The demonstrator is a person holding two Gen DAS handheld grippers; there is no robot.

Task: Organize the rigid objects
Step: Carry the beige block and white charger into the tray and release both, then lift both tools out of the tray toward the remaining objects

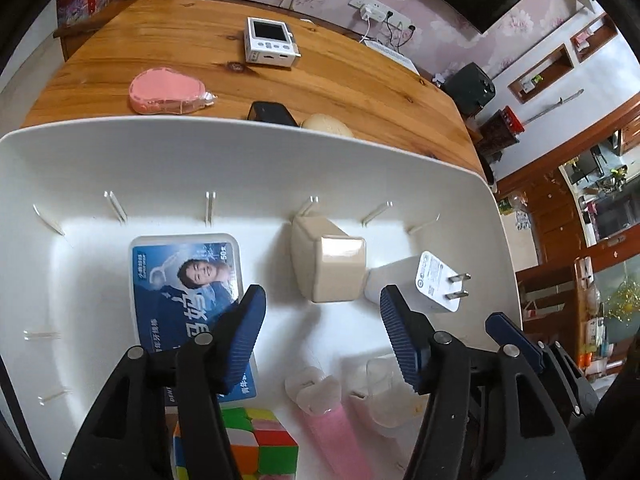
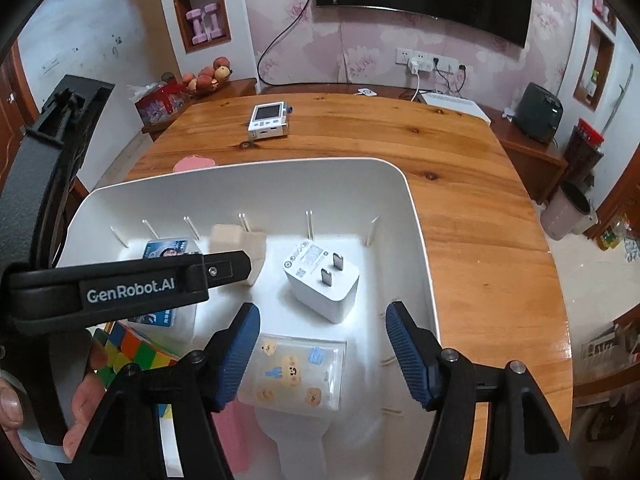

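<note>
A white bin (image 1: 460, 184) (image 2: 416, 216) on the wooden table holds a blue floss box (image 1: 184, 276), a beige box (image 1: 328, 268), a white charger plug (image 1: 424, 280) (image 2: 320, 280), a colour cube (image 1: 264, 440) (image 2: 132, 348), a pink tube with a clear cap (image 1: 328, 432) and a clear case with bear stickers (image 2: 296, 372). My left gripper (image 1: 322, 296) hangs open over the bin, nothing between its pads. My right gripper (image 2: 322, 310) is open above the sticker case, its right pad well apart from it.
Beyond the bin on the table (image 1: 360, 80) lie a white device with a screen (image 1: 270, 42) (image 2: 268, 120), a pink pouch (image 1: 168, 90), a black object (image 1: 270, 114) and a pale egg-shaped thing (image 1: 328, 124). A hand (image 2: 88, 392) grips the left tool at the right wrist view's left.
</note>
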